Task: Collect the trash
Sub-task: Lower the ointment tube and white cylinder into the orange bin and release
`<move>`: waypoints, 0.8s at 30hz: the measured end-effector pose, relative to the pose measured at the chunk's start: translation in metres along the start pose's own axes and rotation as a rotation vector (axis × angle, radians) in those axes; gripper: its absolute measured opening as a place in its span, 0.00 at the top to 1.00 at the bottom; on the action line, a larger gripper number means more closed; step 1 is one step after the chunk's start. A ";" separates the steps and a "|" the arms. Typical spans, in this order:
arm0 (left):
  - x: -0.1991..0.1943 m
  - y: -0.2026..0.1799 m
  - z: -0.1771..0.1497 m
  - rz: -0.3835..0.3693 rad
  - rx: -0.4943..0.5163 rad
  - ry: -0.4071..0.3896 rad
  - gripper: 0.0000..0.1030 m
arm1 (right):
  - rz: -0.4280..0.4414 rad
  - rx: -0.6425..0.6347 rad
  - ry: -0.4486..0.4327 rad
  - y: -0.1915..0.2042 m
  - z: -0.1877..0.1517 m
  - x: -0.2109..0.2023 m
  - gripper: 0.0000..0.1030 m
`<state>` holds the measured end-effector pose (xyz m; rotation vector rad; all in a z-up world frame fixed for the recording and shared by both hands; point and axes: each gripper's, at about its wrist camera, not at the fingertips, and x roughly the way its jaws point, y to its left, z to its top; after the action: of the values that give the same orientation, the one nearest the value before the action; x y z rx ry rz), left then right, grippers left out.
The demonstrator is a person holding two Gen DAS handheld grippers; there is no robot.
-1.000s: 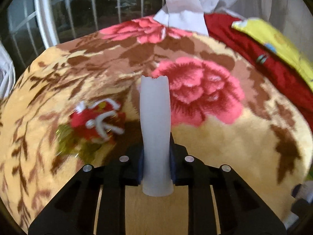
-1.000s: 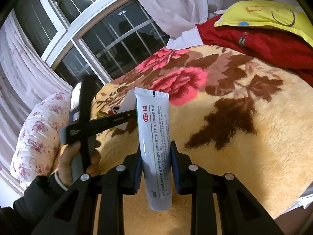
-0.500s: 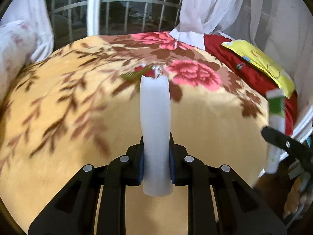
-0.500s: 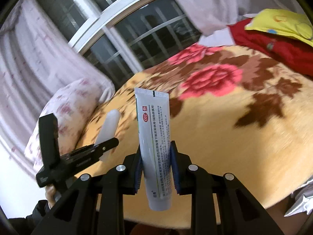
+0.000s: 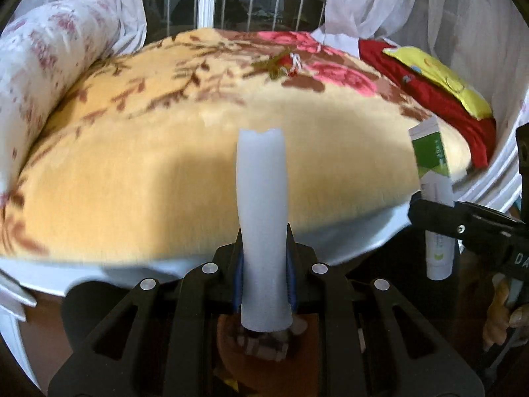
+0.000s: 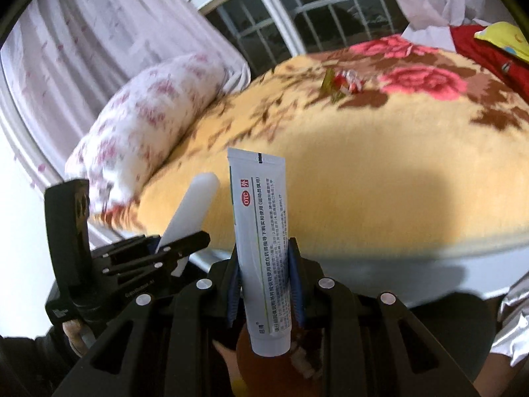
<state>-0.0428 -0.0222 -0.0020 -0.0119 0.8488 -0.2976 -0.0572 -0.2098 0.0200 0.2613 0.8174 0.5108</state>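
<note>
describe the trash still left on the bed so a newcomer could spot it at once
Start at the bed's yellow floral blanket and go to the far end, near the window. The wrapper lies there on its own, beside the pink printed roses. Unlike the flat print around it, it is a small crumpled lump, red and green with white bits.

A bedroom in a home. Shown by a bed (image 5: 370, 228) with a white sheeted edge, spread with a plush yellow blanket (image 5: 165, 172) patterned in red roses and brown leaves. At the far left, a white pillow (image 6: 148, 115) with pink flowers. At the far right, red bedding (image 5: 429, 96) under a yellow cushion (image 5: 439, 79). Beyond the bed, a barred window (image 5: 231, 3), dark outside, flanked by sheer white curtains (image 6: 109, 33).
</note>
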 end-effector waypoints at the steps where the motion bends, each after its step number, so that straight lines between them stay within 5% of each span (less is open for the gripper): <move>1: -0.001 -0.002 -0.010 0.002 0.002 0.013 0.81 | -0.008 -0.008 0.019 0.003 -0.009 0.001 0.75; 12: 0.041 -0.005 -0.077 -0.009 -0.024 0.221 0.81 | -0.085 0.001 0.184 -0.013 -0.077 0.013 0.75; 24: 0.085 0.000 -0.093 -0.015 -0.032 0.380 0.81 | -0.067 0.074 0.345 -0.030 -0.099 0.059 0.75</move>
<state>-0.0589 -0.0345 -0.1259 0.0084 1.2307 -0.3048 -0.0875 -0.2010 -0.0953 0.2160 1.1783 0.4697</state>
